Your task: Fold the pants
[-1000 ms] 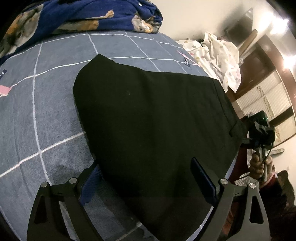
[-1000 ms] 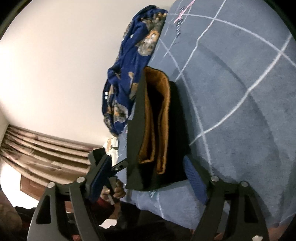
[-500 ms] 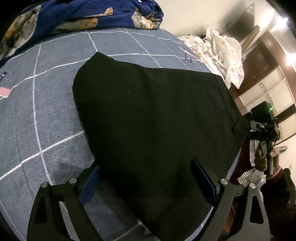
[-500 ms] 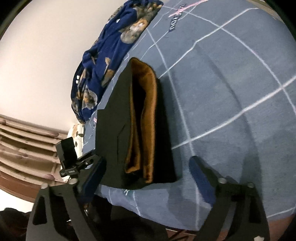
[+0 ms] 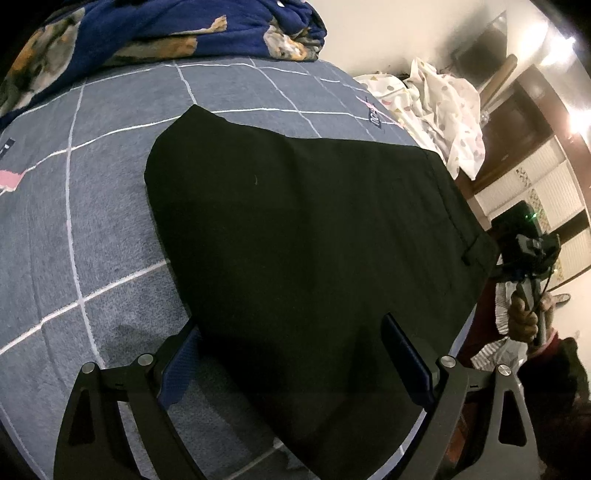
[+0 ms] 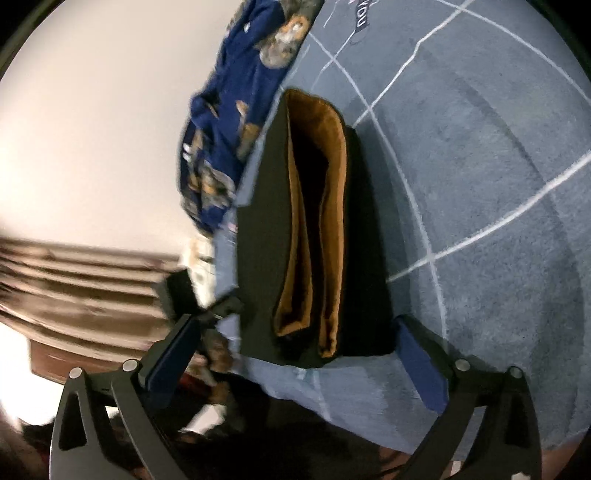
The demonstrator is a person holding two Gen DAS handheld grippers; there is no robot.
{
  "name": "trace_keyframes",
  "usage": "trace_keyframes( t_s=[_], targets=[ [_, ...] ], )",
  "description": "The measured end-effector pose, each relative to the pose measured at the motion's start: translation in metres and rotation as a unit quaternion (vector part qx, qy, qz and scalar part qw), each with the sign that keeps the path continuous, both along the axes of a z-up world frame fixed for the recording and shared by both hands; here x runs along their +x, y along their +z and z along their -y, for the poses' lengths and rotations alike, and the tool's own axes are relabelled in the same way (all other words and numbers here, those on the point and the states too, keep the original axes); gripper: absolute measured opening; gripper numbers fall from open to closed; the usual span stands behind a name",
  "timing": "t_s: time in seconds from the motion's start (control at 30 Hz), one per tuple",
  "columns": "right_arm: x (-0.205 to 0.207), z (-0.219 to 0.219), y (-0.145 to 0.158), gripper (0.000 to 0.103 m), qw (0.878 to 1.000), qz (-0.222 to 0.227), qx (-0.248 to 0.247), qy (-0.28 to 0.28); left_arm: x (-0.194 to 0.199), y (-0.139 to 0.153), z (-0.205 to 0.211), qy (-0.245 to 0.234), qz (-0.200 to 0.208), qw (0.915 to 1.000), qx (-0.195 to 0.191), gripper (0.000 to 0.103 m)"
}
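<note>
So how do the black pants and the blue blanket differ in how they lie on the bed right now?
The black pants lie flat and folded into a neat shape with straight edges; the blue blanket is bunched in a rumpled heap. The pants are plain black outside, with an orange-brown lining showing at the open end; the blanket carries a printed animal pattern. The pants sit mid-bed, the blanket at the far edge. Both rest on the grey checked bedcover.

Black pants (image 5: 306,236), orange lining (image 6: 332,206), grey white-checked bedspread (image 5: 92,206).
</note>
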State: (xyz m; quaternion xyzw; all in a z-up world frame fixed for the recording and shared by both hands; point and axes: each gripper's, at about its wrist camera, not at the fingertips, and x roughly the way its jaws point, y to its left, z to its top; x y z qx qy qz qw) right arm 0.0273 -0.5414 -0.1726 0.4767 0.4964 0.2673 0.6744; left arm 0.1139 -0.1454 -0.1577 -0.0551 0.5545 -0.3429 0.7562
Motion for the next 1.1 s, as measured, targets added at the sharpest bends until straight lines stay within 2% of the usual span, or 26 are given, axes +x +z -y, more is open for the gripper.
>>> trace_keyframes(
  t_s=[0.1,0.13,0.27,0.47,0.53,0.6,0.63,0.7,0.73,0.87,0.93,1.0,1.03,1.1],
  targets=[
    [-0.001,0.006,-0.001,0.103,0.999,0.013,0.035,-0.005,0.002,-0.001,-0.006,0.006,-0.008,0.9998,-0.018,0.092],
    [0.000,0.006,-0.003,0.099,1.000,0.009,0.027,-0.003,0.003,-0.001,-0.008,0.008,-0.011,0.9996,-0.024,0.092],
    [0.014,0.000,0.001,0.099,0.999,0.006,-0.028,0.019,0.005,-0.001,-0.011,0.013,-0.017,0.9991,-0.037,0.092],
    [0.041,-0.012,0.000,0.102,0.998,-0.004,-0.034,0.057,0.004,-0.001,-0.008,0.004,-0.012,0.9994,-0.031,0.093],
    [0.041,-0.018,0.002,0.102,0.997,0.010,-0.022,0.074,0.004,-0.001,-0.009,0.005,-0.010,0.9993,-0.036,0.094],
    [0.039,-0.024,0.009,0.102,0.995,0.032,-0.033,0.090,0.004,-0.002,-0.009,0.005,-0.009,0.9991,-0.041,0.094],
    [0.038,-0.025,0.010,0.100,0.994,0.038,-0.040,0.094,0.003,-0.002,-0.010,0.005,-0.009,0.9991,-0.042,0.094],
    [0.040,-0.024,0.002,0.086,0.993,0.021,-0.068,0.097,0.004,-0.002,-0.010,0.003,-0.012,0.9990,-0.043,0.094],
    [0.042,-0.021,0.000,0.083,0.992,0.017,-0.080,0.093,0.006,-0.002,-0.010,0.003,-0.015,0.9988,-0.045,0.094],
    [0.050,-0.010,-0.004,0.083,0.996,-0.003,-0.050,0.071,0.011,-0.004,-0.018,0.024,-0.039,0.9963,-0.073,0.093],
    [0.053,-0.017,-0.002,0.083,0.994,-0.005,-0.073,0.080,0.012,-0.005,-0.019,0.031,-0.043,0.9957,-0.076,0.091],
    [0.053,-0.023,0.000,0.083,0.993,-0.008,-0.090,0.081,0.012,-0.004,-0.015,0.026,-0.032,0.9976,-0.055,0.081],
    [0.053,-0.025,0.000,0.078,0.992,-0.007,-0.095,0.080,0.012,-0.003,-0.012,0.023,-0.025,0.9985,-0.042,0.078],
    [0.052,-0.028,0.001,0.059,0.990,-0.006,-0.120,0.078,0.010,-0.001,-0.008,0.016,-0.009,0.9996,-0.019,0.067]
  ],
)
